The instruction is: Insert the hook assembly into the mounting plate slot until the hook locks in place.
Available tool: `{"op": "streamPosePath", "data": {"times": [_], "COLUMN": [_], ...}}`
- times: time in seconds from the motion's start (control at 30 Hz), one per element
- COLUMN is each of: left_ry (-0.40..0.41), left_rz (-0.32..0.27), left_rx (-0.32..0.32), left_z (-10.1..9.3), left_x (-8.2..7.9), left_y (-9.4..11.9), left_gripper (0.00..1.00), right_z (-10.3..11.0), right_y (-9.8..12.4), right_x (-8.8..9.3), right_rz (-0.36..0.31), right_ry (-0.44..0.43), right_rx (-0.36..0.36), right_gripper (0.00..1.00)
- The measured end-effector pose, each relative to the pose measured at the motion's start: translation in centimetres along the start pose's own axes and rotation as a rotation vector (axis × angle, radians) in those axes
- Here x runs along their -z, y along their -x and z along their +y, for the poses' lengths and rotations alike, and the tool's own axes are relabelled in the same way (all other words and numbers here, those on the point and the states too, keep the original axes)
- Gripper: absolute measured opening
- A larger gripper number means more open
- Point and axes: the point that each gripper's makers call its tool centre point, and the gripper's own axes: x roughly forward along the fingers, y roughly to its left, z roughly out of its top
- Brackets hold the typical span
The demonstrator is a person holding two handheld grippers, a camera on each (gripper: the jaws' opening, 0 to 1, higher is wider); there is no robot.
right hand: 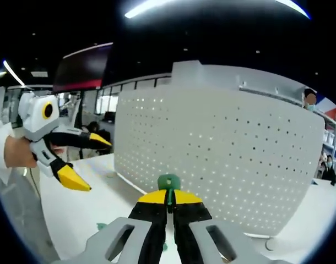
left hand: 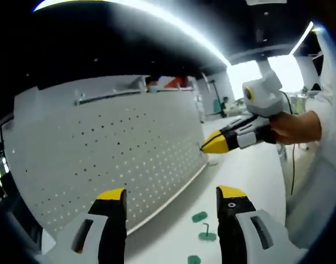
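Approach stage, I judge: right gripper (right hand: 169, 199), jaws closed on the green hook assembly (right hand: 168, 182), faces the white pegboard mounting plate (right hand: 223, 159) at twelve o'clock, next needing alignment with a slot, while left gripper (left hand: 171, 193) hangs wide open and empty.

Matt white perforated panel (right hand: 223, 148), prob. painted sheet metal. Smooth, slightly glossy white tabletop (left hand: 250, 181). Glossy green plastic hook pcs (left hand: 200, 216) near its front edge.

Both views face the near pegboard (left hand: 113, 148) — from opposite sides.
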Motion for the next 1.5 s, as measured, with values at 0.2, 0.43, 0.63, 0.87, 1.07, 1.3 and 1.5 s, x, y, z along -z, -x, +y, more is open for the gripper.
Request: {"op": "streamPosePath", "data": {"times": [0.2, 0.43, 0.63, 0.87, 1.07, 1.3, 1.5], "left_ry": [0.005, 0.03, 0.048, 0.055, 0.058, 0.066, 0.064], "left_rz": [0.011, 0.012, 0.017, 0.017, 0.018, 0.015, 0.02], "left_rx": [-0.019, -0.04, -0.048, -0.052, -0.052, -0.06, -0.056], "left_z": [0.7, 1.5, 2.0, 2.0, 2.1, 2.4, 2.3], "left_x": [1.2, 2.5, 3.3, 3.6, 3.9, 4.0, 4.1], "left_y": [0.4, 0.7, 0.7, 0.7, 0.7, 1.0, 0.8], "left_gripper": [0.73, 0.76, 0.77, 0.77, 0.77, 0.76, 0.76], "right_z": [-0.6, -1.2, -2.6, -4.6, -5.9, -7.0, -8.7], "right_y": [-0.5, -1.4, -2.1, -2.9, -4.1, -5.7, -6.7], "right_x": [-0.8, -1.9, -3.3, -5.6, -7.8, -9.6, -10.6], "right_rz": [-0.009, -0.029, -0.058, -0.108, -0.147, -0.183, -0.199], "right_ry": [0.006, 0.01, 0.0, -0.032, -0.052, -0.093, -0.111], "right_rx": [0.014, 0.041, 0.08, 0.137, 0.19, 0.234, 0.282], "right_gripper": [0.01, 0.0, 0.0, 0.0, 0.0, 0.0, 0.0]}}
